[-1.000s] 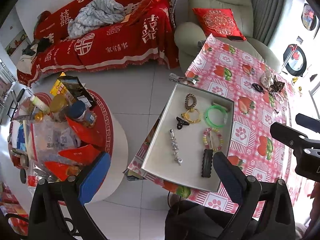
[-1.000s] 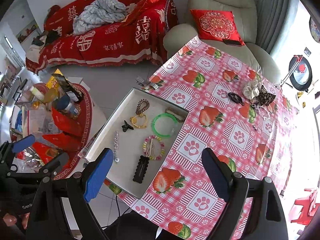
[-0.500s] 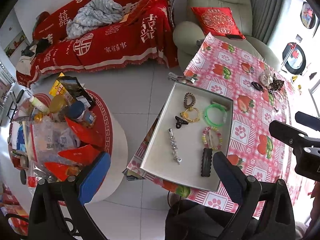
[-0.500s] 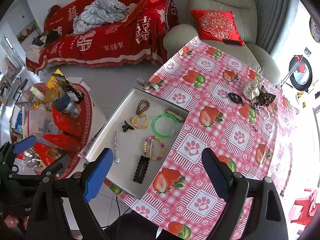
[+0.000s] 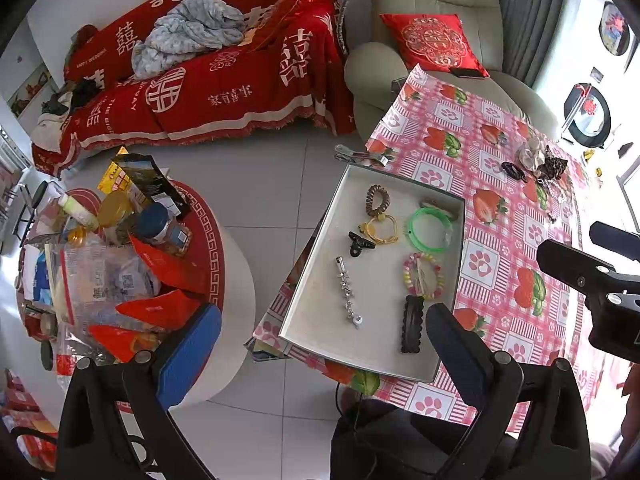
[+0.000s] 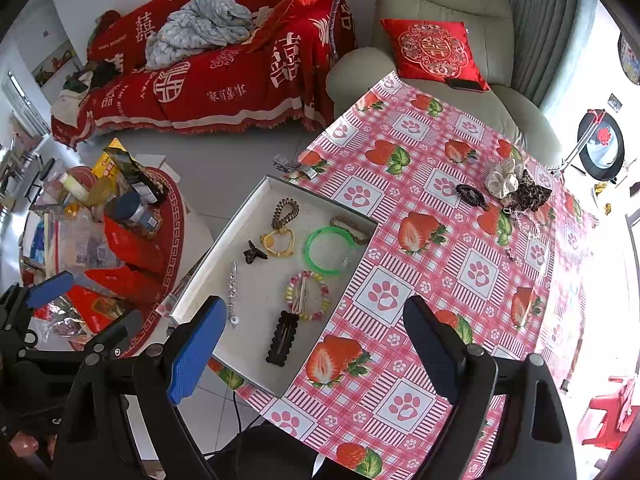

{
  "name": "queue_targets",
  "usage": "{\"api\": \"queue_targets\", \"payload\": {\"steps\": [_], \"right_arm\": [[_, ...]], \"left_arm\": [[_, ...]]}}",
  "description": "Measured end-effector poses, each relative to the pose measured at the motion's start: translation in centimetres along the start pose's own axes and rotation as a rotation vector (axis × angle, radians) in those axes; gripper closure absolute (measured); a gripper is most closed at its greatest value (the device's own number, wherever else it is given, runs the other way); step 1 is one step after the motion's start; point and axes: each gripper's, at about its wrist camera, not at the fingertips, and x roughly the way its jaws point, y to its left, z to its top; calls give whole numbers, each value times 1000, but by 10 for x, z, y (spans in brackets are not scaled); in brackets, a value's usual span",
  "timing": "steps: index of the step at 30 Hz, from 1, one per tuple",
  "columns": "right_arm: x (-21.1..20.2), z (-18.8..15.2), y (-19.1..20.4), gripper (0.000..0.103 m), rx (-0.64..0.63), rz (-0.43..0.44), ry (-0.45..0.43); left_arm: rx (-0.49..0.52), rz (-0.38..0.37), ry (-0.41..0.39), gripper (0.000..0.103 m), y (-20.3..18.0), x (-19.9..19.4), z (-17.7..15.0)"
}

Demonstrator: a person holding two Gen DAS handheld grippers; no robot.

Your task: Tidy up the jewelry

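A shallow white tray lies at the left edge of the strawberry tablecloth. In it rest a green bangle, a pastel bead bracelet, a black scalloped hair clip, a small black claw clip, a yellow tie, a brown spiral tie and a silver chain. Far across the cloth sit a black spiral tie, a white scrunchie and a leopard scrunchie. My left gripper and right gripper hover high above, both open and holding nothing.
A round white side table crowded with jars, bags and red packets stands left of the tray. Grey tiled floor lies between. A red-covered sofa and a beige armchair with a red cushion stand behind the table.
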Motion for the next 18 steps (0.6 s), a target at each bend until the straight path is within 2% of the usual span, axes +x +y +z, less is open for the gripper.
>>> {"api": "queue_targets", "payload": {"steps": [18], "right_arm": [[0, -1, 0, 11, -2, 1, 1]], "left_arm": [[-1, 0, 0, 0, -1, 0, -1]]}}
